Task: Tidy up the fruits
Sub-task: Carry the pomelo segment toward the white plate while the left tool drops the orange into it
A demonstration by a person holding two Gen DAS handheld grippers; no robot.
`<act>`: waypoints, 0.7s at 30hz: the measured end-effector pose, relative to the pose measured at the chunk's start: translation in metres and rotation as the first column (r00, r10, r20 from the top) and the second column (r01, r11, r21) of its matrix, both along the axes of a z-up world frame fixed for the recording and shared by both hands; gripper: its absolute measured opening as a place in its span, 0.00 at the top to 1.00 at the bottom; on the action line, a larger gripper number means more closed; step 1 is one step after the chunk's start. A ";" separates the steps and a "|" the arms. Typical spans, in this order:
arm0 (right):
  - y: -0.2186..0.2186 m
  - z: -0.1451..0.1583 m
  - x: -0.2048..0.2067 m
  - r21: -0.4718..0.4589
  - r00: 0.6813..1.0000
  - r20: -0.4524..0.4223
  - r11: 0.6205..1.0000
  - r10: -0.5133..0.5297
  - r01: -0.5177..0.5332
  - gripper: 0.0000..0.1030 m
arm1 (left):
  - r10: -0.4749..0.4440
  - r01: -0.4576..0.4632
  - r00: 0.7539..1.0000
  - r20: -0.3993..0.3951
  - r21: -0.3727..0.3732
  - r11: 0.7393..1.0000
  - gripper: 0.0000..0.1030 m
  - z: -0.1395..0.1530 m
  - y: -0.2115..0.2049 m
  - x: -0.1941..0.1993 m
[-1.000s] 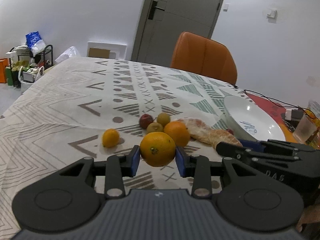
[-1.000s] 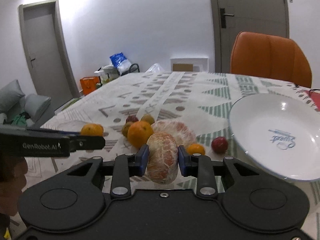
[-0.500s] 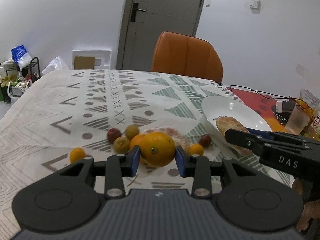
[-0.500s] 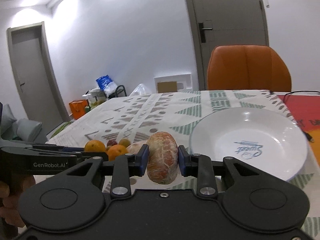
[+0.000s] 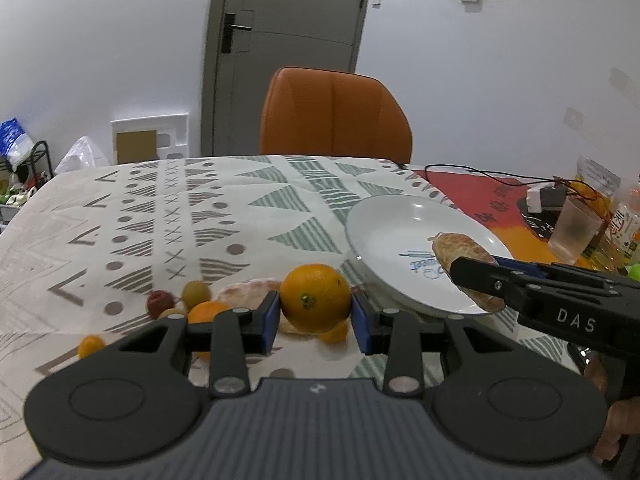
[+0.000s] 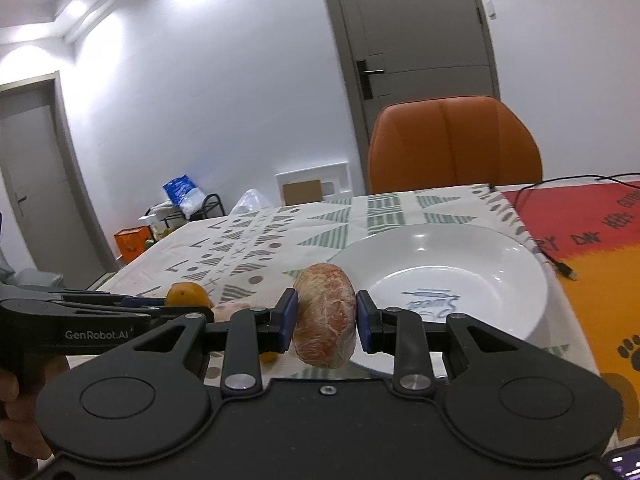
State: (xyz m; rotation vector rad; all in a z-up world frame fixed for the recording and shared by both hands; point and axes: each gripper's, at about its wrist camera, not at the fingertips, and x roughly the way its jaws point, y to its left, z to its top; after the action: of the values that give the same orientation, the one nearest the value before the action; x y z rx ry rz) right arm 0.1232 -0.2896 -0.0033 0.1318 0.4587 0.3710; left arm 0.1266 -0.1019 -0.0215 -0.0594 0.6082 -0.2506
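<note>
An orange [image 5: 315, 298] sits clamped between the blue pads of the left gripper [image 5: 315, 316], lifted clear of the patterned tablecloth [image 5: 160, 216] and just short of the near rim of the white plate [image 5: 384, 216]. The right gripper [image 6: 325, 318] is closed on a peeled citrus piece [image 6: 325, 316], pale and veined with white pith; in the left wrist view that piece hangs over the plate's right half, and whether it touches the plate cannot be told from either view. Below and behind the held orange the remaining fruit lies in a loose cluster on the cloth: a second peeled piece [image 5: 250, 290], another orange [image 5: 208, 312], a small red fruit [image 5: 160, 302], a greenish round fruit [image 5: 196, 291], and a small orange fruit [image 5: 91, 346] apart to the left. The plate rests where the patterned cloth meets a red and orange mat [image 6: 592, 240], with a blue printed mark in its centre. Past the table's far edge stands an orange chair [image 5: 336, 116] in front of a grey door [image 5: 288, 40]. At the right of the table a frosted cup [image 5: 574, 230] stands near a black cable [image 5: 480, 172].
</note>
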 end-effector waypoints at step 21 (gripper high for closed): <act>-0.055 -0.015 0.013 0.031 0.989 -0.024 0.989 -0.147 0.147 0.71 | -0.100 0.100 0.995 -0.014 0.037 0.994 0.64 -0.012 -0.059 0.036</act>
State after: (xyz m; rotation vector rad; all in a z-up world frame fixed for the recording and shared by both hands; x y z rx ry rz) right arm 0.1361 -0.3447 -0.0185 0.2007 0.4614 0.2327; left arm 0.1625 -0.1614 -0.0333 0.0063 0.6284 -0.3361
